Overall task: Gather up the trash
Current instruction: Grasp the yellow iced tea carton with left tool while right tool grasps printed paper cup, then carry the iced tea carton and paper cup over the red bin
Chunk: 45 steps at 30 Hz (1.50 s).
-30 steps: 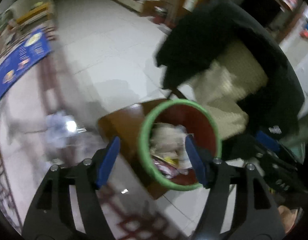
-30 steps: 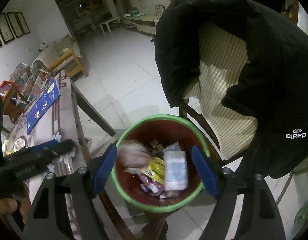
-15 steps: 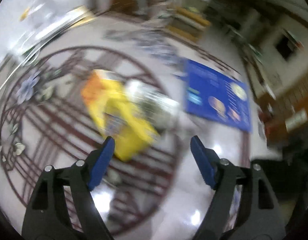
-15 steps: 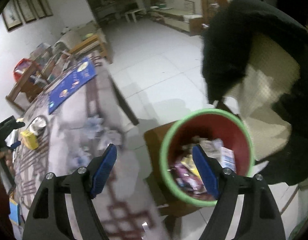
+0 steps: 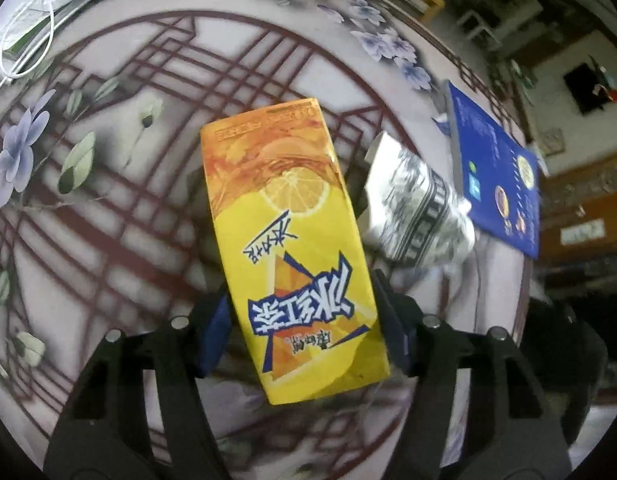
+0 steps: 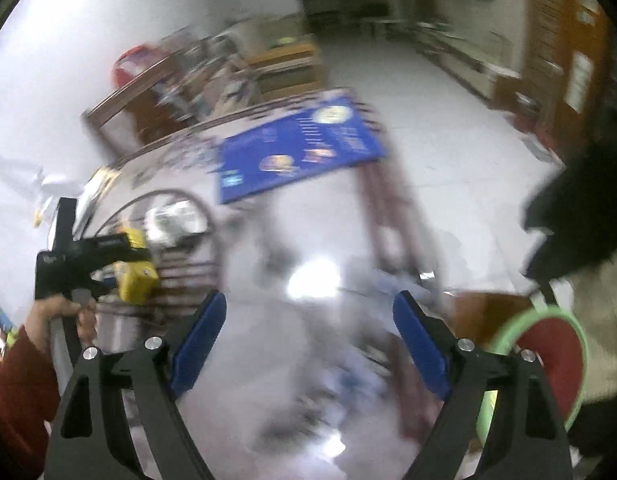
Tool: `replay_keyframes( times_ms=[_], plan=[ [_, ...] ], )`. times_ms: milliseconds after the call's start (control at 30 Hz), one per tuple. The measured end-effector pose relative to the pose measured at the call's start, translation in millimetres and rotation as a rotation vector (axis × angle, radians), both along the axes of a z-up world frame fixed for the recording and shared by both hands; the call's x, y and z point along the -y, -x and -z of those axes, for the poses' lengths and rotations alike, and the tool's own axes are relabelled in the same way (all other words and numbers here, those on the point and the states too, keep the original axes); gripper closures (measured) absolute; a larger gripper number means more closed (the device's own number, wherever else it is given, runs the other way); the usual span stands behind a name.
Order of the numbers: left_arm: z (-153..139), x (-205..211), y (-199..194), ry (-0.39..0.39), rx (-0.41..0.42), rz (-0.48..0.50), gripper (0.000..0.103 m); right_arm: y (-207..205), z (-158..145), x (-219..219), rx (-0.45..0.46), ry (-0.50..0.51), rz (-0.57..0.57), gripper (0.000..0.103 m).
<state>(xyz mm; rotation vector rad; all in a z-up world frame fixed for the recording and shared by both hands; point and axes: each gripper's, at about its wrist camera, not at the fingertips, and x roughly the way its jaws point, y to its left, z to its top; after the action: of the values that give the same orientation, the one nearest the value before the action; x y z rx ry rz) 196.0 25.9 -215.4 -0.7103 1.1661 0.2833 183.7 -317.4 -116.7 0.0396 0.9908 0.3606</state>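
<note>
A yellow iced-tea carton stands on the patterned table, between the blue pads of my left gripper, whose jaws sit close on both its sides. A crumpled silver wrapper lies just right of it. In the right wrist view the carton shows at the left inside the left gripper. My right gripper is open and empty above the blurred table. The red bin with a green rim is at the lower right.
A blue menu card lies on the table's far side, also in the right wrist view. White papers and a cord lie at the far left. A chair with a black jacket stands beside the bin.
My left gripper swung from the bin to the table and closed in around the yellow carton. My right gripper swung left from above the bin to over the table.
</note>
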Motion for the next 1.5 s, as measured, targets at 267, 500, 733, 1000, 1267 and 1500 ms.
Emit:
replay_keyframes(
  times_ms=[267,500,733,1000,1267,1500],
  plan=[
    [-13,-20,77,-0.057,0.039,0.125,0.045,-52,29,-162,-0.012,0.165,-0.396,0.02],
    [-21,-20,105,-0.075,0.072,0.161,0.044,-96,75,-256,-0.035,0.343,-0.596,0.015],
    [-26,-29,106,-0.104,0.093,0.179,0.044,-118,104,-284,-0.108,0.434,-0.672,0.021],
    [-26,-51,114,-0.13,0.096,0.138,0.044,-93,67,-255,-0.083,0.285,-0.578,0.04],
    [-32,-38,118,-0.139,0.11,0.169,0.044,0,32,-202,-0.08,0.146,-0.452,0.04],
    [-45,-3,120,-0.17,0.138,0.256,0.044,49,22,-159,-0.098,0.062,-0.277,0.039]
  ],
)
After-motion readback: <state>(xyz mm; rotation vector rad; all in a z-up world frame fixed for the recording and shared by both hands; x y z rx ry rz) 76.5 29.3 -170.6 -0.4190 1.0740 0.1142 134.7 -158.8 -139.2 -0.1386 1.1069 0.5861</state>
